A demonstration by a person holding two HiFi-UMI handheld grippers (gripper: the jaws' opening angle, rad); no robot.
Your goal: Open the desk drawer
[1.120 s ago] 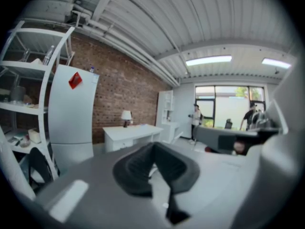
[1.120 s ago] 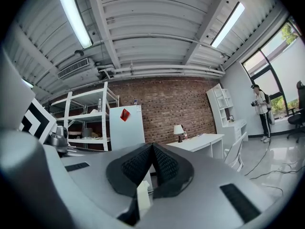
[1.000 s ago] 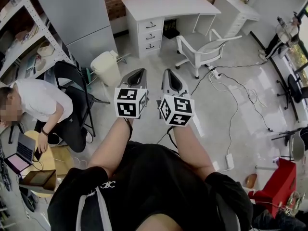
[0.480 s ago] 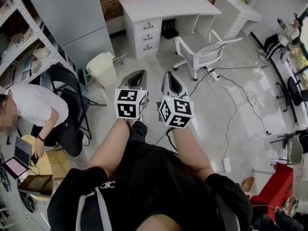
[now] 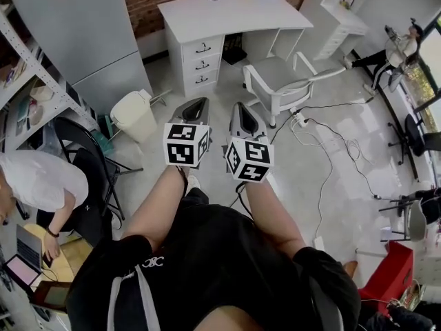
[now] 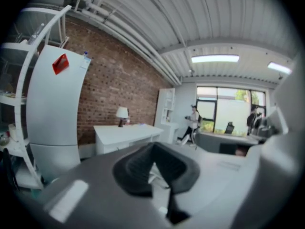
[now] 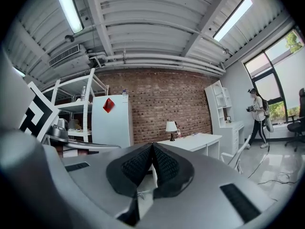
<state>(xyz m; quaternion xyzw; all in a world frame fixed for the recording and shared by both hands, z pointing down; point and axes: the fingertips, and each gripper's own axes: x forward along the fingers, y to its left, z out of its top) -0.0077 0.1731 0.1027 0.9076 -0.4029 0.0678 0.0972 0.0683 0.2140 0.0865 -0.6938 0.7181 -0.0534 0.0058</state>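
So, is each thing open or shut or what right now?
Top drawer: shut.
Middle drawer: shut.
Bottom drawer: shut.
Left gripper: jaws together, nothing held.
Right gripper: jaws together, nothing held.
Chair: upright, pulled out from under the desk.
Lamp: upright on the desk.
Laptop: open.
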